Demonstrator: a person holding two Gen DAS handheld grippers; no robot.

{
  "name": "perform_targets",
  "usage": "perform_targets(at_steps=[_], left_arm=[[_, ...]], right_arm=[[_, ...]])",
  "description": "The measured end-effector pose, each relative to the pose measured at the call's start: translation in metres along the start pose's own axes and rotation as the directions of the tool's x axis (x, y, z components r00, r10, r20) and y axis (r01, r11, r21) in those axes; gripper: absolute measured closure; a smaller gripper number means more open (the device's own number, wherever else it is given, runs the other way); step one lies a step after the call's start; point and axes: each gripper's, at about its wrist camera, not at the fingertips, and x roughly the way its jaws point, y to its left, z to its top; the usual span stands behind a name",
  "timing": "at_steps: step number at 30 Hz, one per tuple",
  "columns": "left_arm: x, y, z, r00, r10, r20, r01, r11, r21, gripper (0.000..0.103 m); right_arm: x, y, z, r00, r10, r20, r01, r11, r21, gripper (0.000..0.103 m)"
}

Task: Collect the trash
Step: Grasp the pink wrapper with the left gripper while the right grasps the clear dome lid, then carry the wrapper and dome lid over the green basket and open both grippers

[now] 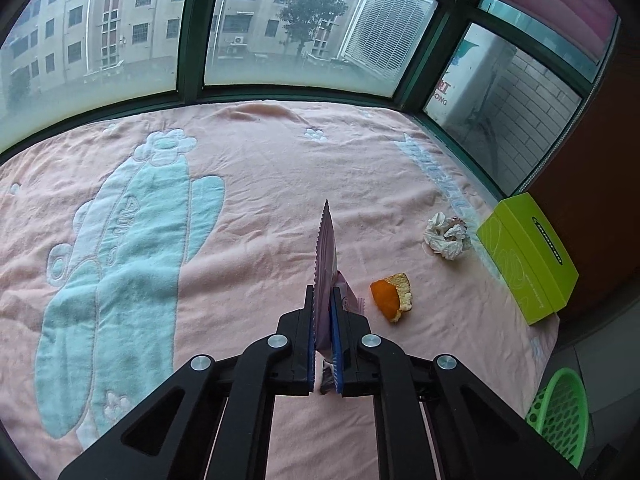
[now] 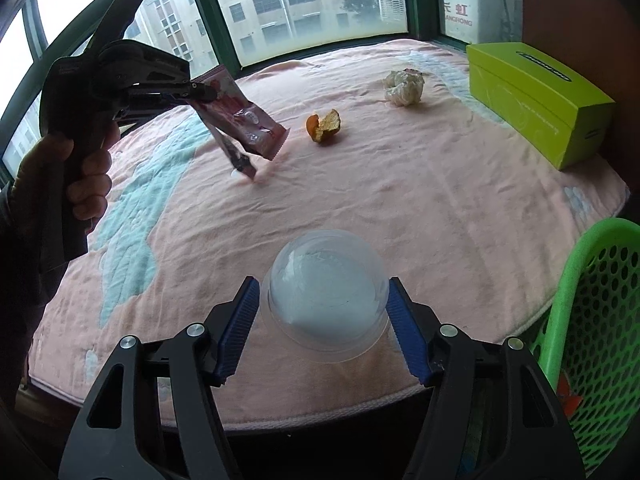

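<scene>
Left gripper (image 1: 323,344) pinches the pink wrapper (image 1: 326,248) aloft, the right gripper's (image 2: 323,328) wide fingers straddle the clear dome lid (image 2: 326,292); next, closing on it and binning both in the green basket (image 2: 592,320).

Pink blanket (image 2: 440,208) carries orange peel (image 2: 324,126), crumpled tissue (image 2: 404,87), green box (image 2: 536,100), clear dome lid (image 2: 326,300).

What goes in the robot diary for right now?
left gripper: holding pink wrapper | right gripper: open around clear dome lid | green basket: waiting

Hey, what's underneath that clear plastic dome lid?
Through the clear dome lid, between the right tool's open fingers, only the pink blanket shows. Its fogged top blurs the middle, so small scraps can't be ruled out.
</scene>
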Motion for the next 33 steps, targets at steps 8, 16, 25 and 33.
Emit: perform_targets(at_steps=[8, 16, 25, 33], left_arm=[[-0.037, -0.008, -0.009, 0.998, -0.007, 0.057, 0.005, 1.000, 0.026, 0.096], [-0.066, -0.019, -0.021, 0.996, -0.039, 0.082, 0.036, 0.998, 0.048, 0.096], [-0.088, -0.043, -0.040, 0.992, -0.092, 0.084, 0.085, 0.993, 0.082, 0.096], [-0.106, -0.081, -0.054, 0.983, -0.164, 0.082, 0.151, 0.978, 0.145, 0.096]], right_arm=[[-0.019, -0.005, 0.005, 0.999, -0.006, 0.041, 0.006, 1.000, 0.008, 0.038], [-0.039, -0.009, 0.010, 0.996, -0.028, 0.089, 0.027, 1.000, 0.012, 0.038], [-0.071, -0.026, 0.009, 0.985, -0.087, 0.147, 0.080, 0.996, 0.048, 0.038], [-0.103, -0.063, -0.007, 0.969, -0.173, 0.175, 0.150, 0.979, 0.134, 0.038]])
